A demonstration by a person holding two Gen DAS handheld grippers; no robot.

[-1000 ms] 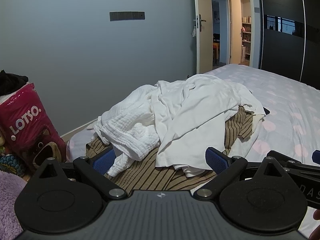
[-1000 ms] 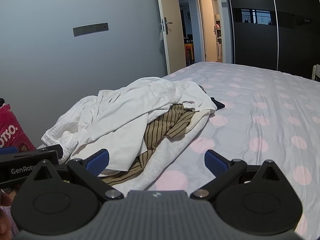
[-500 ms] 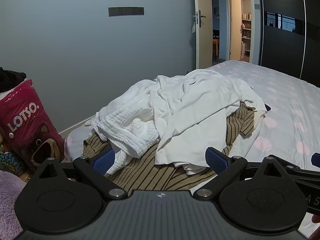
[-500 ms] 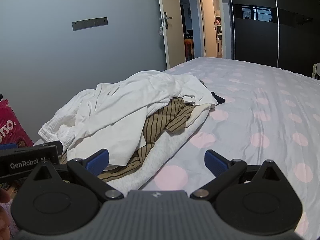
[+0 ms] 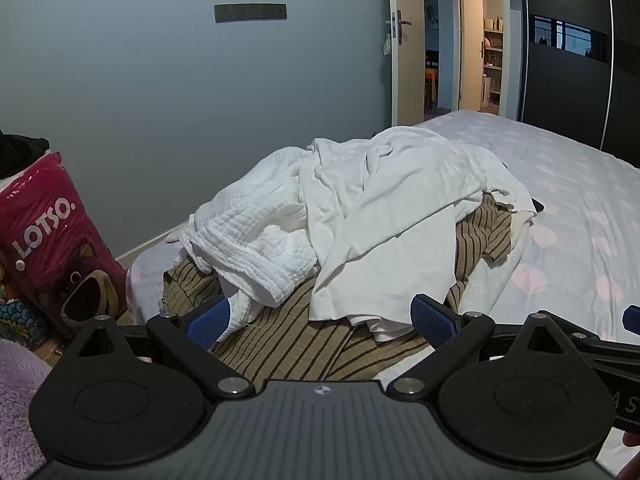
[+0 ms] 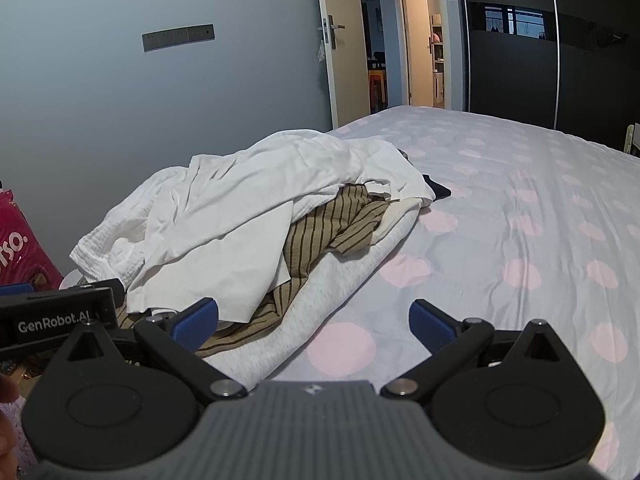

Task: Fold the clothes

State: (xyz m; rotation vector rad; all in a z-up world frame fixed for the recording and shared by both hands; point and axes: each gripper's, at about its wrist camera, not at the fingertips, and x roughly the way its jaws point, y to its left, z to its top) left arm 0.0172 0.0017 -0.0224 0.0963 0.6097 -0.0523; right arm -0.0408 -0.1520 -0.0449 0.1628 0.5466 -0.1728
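A heap of clothes lies on the bed's left side. On top is a smooth white shirt [image 5: 400, 216] [image 6: 248, 216], with a white waffle-textured garment [image 5: 248, 228] [image 6: 116, 248] to its left. A brown striped garment [image 5: 288, 340] [image 6: 324, 232] lies beneath, over a pale grey knit piece [image 6: 344, 272]. A dark item [image 6: 438, 190] pokes out at the far end. My left gripper [image 5: 320, 318] is open just short of the heap's near edge. My right gripper [image 6: 314, 320] is open over the grey knit's edge and the bed sheet. Neither holds anything.
The bed sheet [image 6: 520, 208] is pale with pink dots and stretches bare to the right. A pink LOTSO bag [image 5: 52, 240] and a purple fluffy fabric [image 5: 16, 380] sit at the left. A grey wall, an open door [image 6: 348, 40] and a dark wardrobe [image 6: 512, 60] stand behind.
Both grippers have drifted slightly forward and up, so the heap sits a little lower and closer. Both stay open; the clothes have not moved.
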